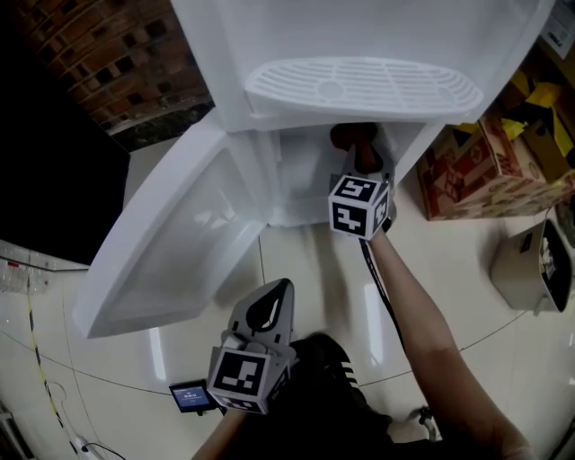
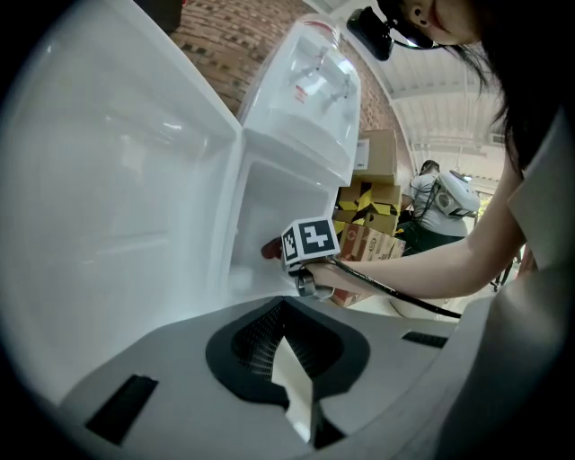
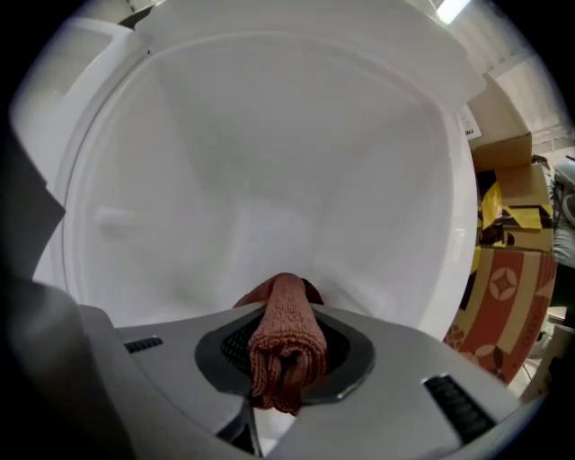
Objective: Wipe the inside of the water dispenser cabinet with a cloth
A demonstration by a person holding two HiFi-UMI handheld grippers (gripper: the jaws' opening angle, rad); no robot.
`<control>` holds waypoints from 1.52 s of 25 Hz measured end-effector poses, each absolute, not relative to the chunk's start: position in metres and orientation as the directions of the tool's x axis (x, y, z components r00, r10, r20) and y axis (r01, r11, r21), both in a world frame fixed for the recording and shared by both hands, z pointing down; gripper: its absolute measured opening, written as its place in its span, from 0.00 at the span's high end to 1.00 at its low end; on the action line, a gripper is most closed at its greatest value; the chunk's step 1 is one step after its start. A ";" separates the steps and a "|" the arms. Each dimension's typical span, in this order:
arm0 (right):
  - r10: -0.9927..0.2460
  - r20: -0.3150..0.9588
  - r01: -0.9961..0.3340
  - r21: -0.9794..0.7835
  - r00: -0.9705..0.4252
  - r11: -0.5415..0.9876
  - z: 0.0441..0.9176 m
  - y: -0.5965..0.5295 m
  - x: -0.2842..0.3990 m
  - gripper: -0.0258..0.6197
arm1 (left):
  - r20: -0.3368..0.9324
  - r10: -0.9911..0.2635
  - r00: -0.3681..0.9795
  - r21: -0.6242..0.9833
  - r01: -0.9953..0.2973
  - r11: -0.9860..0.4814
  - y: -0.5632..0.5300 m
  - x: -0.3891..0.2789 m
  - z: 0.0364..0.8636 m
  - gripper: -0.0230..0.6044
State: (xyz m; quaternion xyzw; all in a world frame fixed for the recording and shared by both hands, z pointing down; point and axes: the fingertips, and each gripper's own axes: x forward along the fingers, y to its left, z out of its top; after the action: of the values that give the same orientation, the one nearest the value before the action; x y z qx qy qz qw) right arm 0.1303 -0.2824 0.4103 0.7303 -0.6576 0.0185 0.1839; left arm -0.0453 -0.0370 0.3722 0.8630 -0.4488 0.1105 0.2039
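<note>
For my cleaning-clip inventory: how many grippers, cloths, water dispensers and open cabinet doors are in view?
Grippers: 2, the left gripper and the right gripper
Cloths: 1, the reddish cloth clamped in the right gripper
Water dispensers: 1, the white water dispenser
Open cabinet doors: 1, the cabinet door
Total: 5

- The white water dispenser (image 1: 377, 27) is seen from above, its ribbed drip tray (image 1: 364, 85) jutting out over the open cabinet (image 1: 301, 180).
- The cabinet door (image 1: 180, 243) is swung wide to the left, above the pale tiled floor (image 1: 314, 269).
- The right tongs (image 1: 359, 153) reach into the cabinet, and a reddish-brown cloth (image 1: 349, 137) shows at their tip.
- The left tongs (image 1: 272, 296) hang outside, below the door, apart from the cabinet.
- Cardboard boxes (image 1: 485, 171) stand just right of the dispenser.
- A brick wall (image 1: 117, 63) rises at upper left.
</note>
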 end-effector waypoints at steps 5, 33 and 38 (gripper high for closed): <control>-0.918 0.368 -0.972 0.227 0.147 -0.065 0.455 -0.261 0.139 0.83 | 0.376 -0.731 0.569 0.254 -0.822 -0.509 -0.036 -0.048 0.373 1.00; -0.916 0.353 -0.957 0.273 0.191 -0.095 0.465 -0.205 0.173 0.83 | 0.371 -0.735 0.568 0.251 -0.823 -0.510 -0.030 -0.044 0.369 1.00; -0.918 0.371 -0.969 0.243 0.143 -0.053 0.465 -0.199 0.169 0.83 | 0.370 -0.735 0.568 0.244 -0.823 -0.513 -0.027 -0.041 0.370 1.00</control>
State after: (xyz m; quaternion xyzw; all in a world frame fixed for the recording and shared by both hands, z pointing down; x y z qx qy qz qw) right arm 0.1689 -0.1994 0.4653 0.7233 -0.6519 0.0580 0.2200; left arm -0.0412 -0.0273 0.3700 0.8627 -0.4516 0.1102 0.1992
